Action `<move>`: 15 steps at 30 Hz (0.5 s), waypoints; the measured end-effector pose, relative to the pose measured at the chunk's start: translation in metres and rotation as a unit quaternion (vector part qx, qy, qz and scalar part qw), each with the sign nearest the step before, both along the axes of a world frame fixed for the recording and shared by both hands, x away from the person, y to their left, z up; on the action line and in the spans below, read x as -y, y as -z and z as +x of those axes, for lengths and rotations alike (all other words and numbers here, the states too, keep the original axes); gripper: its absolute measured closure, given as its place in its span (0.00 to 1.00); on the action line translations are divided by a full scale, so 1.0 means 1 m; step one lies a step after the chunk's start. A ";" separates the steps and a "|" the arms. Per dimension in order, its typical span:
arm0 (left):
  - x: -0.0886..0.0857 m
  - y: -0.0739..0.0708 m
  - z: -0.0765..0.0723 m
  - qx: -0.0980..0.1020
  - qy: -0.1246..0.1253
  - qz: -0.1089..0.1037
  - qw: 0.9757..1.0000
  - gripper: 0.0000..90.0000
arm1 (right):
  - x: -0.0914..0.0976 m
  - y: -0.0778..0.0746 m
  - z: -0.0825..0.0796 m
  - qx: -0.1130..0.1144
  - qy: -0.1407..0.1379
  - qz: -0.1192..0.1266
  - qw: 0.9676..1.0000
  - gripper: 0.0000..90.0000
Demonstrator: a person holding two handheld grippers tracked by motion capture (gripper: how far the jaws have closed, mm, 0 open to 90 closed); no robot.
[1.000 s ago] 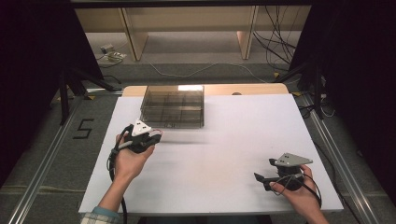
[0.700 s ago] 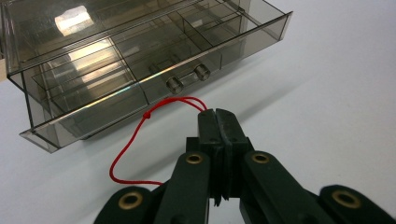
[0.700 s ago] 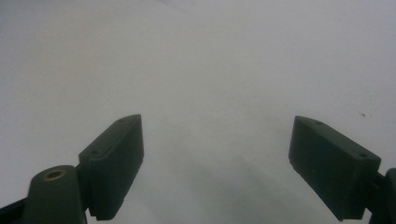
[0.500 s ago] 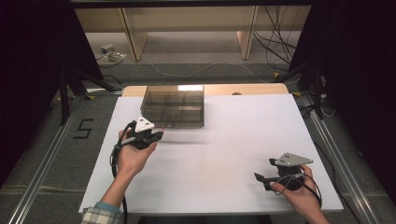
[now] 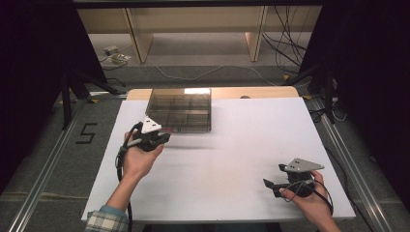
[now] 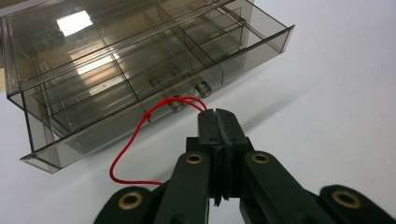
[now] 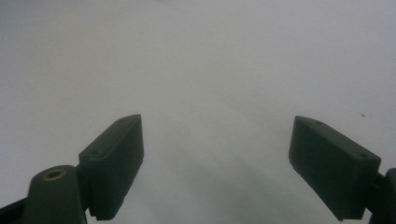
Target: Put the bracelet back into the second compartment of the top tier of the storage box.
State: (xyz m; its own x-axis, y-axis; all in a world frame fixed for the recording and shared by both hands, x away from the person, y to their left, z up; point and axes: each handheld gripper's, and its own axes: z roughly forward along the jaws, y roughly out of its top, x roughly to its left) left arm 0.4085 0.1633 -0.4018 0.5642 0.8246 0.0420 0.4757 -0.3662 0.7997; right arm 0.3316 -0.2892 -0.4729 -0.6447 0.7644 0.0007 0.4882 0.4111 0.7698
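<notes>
Left gripper [image 6: 219, 114] clamped on a red string [image 6: 135, 140] at the drawer box [image 5: 180, 109]

The smoky clear box sits near the tabletop's [image 5: 241, 159] far edge, left of centre — its drawer slightly out, the string looped on a knob [image 6: 176, 105]. The right gripper [image 5: 271, 186] rests near the front-right corner — jaws apart, nothing between.

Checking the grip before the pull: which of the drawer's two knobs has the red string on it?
The left knob, looped by the red string that the shut left gripper pinches; the right knob is bare.
</notes>
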 end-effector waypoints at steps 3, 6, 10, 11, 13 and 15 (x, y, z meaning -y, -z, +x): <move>0.000 -0.001 0.001 0.000 0.000 0.001 1.000 1.00 | 0.000 0.000 0.000 0.000 0.000 0.000 1.000 0.21; 0.001 -0.003 0.002 0.001 0.000 0.001 1.000 1.00 | 0.000 0.000 0.000 0.000 0.000 0.000 1.000 0.21; 0.003 -0.004 0.004 0.002 0.001 0.000 1.000 1.00 | 0.000 0.000 0.000 0.000 0.000 0.000 1.000 0.21; 0.003 -0.005 0.005 0.001 0.001 0.000 1.000 1.00 | 0.000 0.000 0.000 0.000 0.000 0.000 1.000 0.21; 0.003 -0.005 0.006 0.001 0.000 0.000 1.000 1.00 | 0.000 0.000 0.000 0.000 0.000 0.000 1.000 0.21; 0.004 -0.005 0.006 0.000 0.001 0.002 1.000 1.00 | 0.000 0.000 0.000 0.000 -0.001 0.000 1.000 0.21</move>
